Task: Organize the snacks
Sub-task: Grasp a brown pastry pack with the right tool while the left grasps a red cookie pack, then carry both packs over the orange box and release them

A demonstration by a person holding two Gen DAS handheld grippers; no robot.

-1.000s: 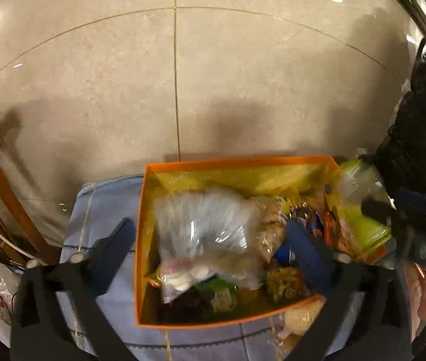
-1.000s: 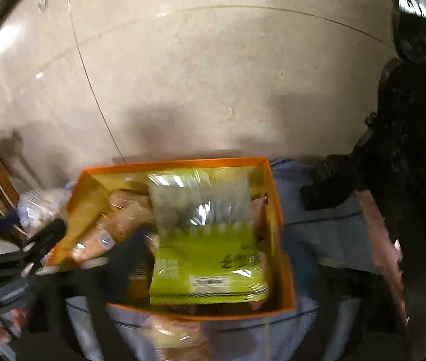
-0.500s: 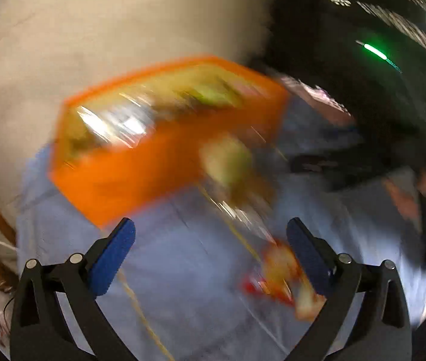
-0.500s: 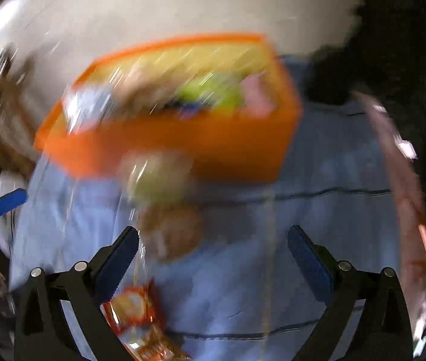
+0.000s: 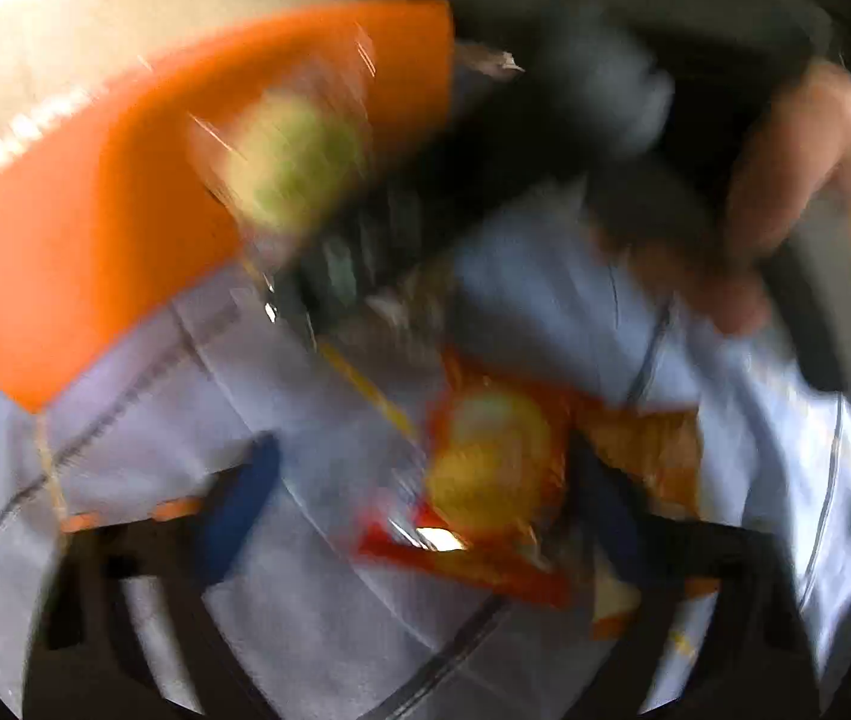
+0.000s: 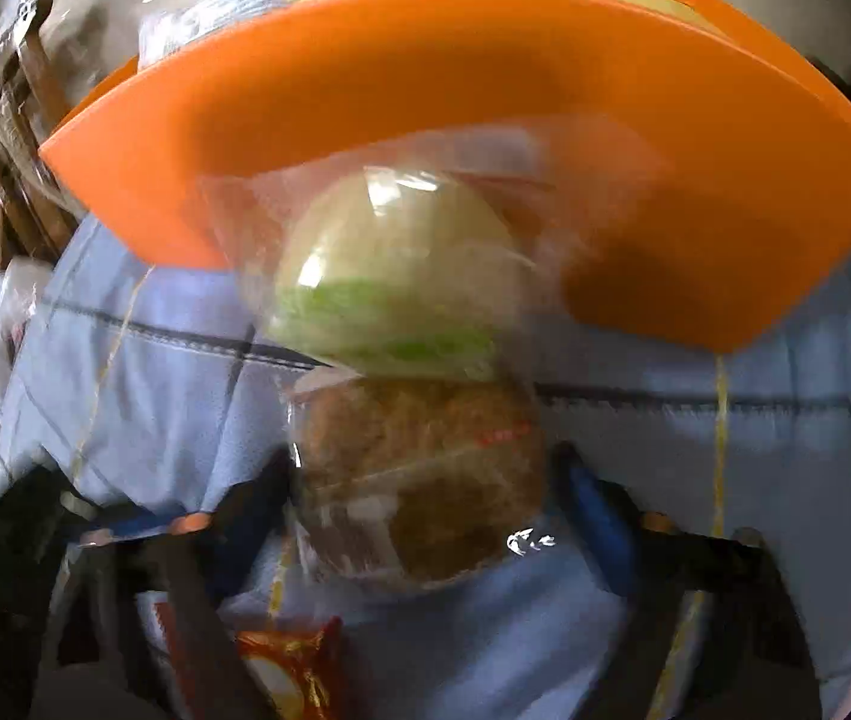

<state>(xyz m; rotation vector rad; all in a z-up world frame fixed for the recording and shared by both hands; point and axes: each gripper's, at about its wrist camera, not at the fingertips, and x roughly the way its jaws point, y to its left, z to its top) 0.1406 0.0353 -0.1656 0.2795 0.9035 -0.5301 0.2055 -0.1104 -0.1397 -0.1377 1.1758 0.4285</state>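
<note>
Wrapped brown snack [image 6: 425, 480] lies between right hand-held gripper [image 6: 425, 516] fingers.

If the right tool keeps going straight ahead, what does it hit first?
Probably the clear-wrapped brown bun lying between the right tool's open fingers; the green-and-white bun and orange box lie beyond. Blur makes depth uncertain.

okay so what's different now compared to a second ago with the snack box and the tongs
Both tongs came down from above the orange box to the blue cloth in front of it. The right tongs now straddle a clear-wrapped brown bun, below a green-and-white wrapped bun; the left tongs straddle a red-and-yellow snack packet. Both stay open, gripping nothing. The box remains full.
</note>
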